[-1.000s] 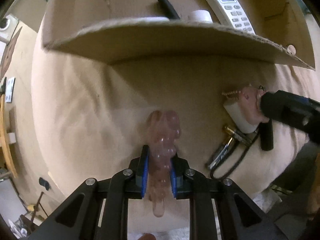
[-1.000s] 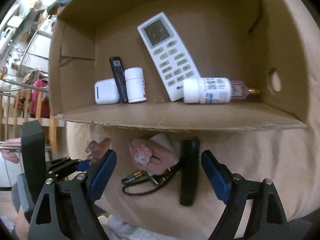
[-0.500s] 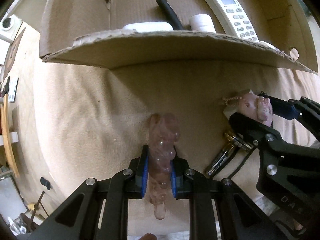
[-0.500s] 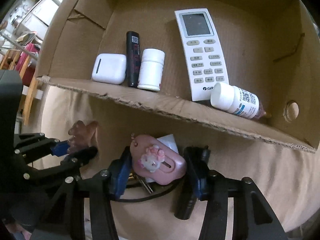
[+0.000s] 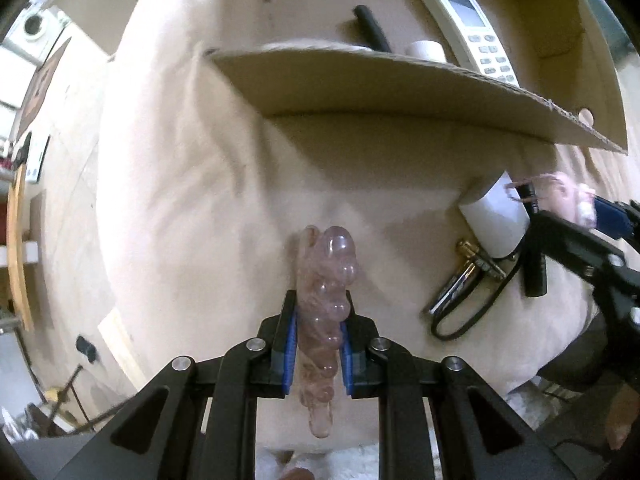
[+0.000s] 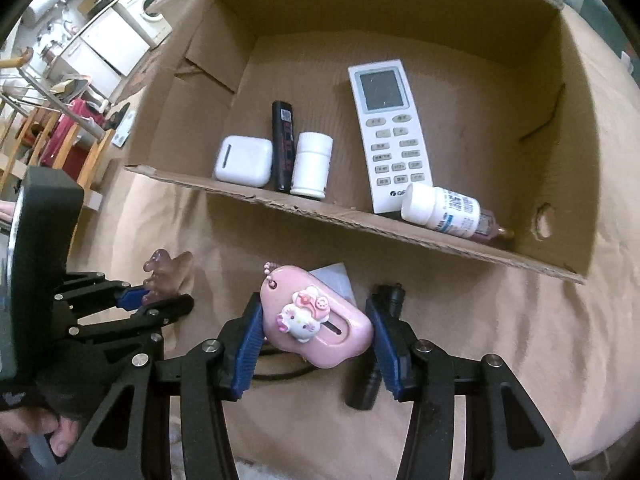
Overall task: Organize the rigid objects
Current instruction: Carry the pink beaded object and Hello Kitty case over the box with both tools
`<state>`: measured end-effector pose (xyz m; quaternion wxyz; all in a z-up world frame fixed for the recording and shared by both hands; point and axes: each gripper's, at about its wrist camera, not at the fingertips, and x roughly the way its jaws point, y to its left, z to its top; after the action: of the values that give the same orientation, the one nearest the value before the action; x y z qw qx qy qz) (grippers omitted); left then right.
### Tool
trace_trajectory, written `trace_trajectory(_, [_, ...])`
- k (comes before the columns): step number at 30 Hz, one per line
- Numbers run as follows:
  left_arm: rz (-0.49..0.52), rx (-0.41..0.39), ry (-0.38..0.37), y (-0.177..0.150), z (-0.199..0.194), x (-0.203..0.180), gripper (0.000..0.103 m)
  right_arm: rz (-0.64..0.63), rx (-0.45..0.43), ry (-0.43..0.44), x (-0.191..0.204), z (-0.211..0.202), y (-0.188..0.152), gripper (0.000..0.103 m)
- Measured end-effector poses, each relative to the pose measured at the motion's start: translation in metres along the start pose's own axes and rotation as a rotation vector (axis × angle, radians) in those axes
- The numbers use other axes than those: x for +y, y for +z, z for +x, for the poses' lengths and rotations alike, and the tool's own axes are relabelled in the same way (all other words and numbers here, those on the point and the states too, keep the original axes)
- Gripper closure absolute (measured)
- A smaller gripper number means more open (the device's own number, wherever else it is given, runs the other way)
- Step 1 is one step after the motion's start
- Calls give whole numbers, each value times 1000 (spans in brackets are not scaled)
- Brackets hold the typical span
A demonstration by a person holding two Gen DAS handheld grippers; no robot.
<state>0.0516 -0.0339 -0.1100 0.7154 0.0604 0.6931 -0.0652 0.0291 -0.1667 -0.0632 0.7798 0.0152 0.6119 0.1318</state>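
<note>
right gripper (image 6: 316,336): jaws have just been closing and now clamp the pink cat-face case (image 6: 314,322) across its width, both blue pads pressed to its sides. a second ago they stood wide above the loose items with the case lying on the cloth between them. the case sits a little tilted in the grip, bead chain hanging off its upper left end, and judging by the gap to the cloth it looks slightly raised.

left gripper (image 5: 317,340): clenched on the translucent pink knobby piece (image 5: 324,300), which runs lengthwise between the pads and sticks out past both ends. same grip as a second ago; no change in the jaws.

outward from the right jaws: a white card (image 6: 334,276) lies under and behind the case, a black cable (image 5: 472,312) loops on the cloth with its black plug (image 6: 366,388) just beside the right pad, and a small metal-tipped cylinder (image 5: 460,288) rests inside the loop.

further out: the cardboard box (image 6: 568,152) lies open on the tan cloth (image 5: 180,220). in it, near the front wall, a white earbud case (image 6: 243,161), a black stick (image 6: 282,146), a white bottle (image 6: 311,163), a white remote (image 6: 390,136) and a labelled bottle (image 6: 444,210) on its side.

judgement: both hands are now loaded, so picking is done for these two pieces; next is carrying them over the front wall into free box floor.
</note>
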Motion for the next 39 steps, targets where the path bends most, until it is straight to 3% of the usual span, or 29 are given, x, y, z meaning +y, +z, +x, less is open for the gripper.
trace_trajectory(7, [-43,-96,41,-17,-33,12,87,13,-53,36,-11,-33,-7,50])
trace_trajectory(16, [-121,-227,-15,-25,-90,22,87,51,-122,97,-30,-66,2,50])
trace_trajectory(28, [-97,-440,-6,35,-172,9,87,75,-217,57,-59,-86,50,50])
trace_trajectory(33, [-55,-470,-8,71,-172,-9,87,86,-244,53,-63,-85,77,50])
trace_trajectory(39, [8,-440,-5,100,-137,-30,87,96,-243,48,-66,-61,98,50])
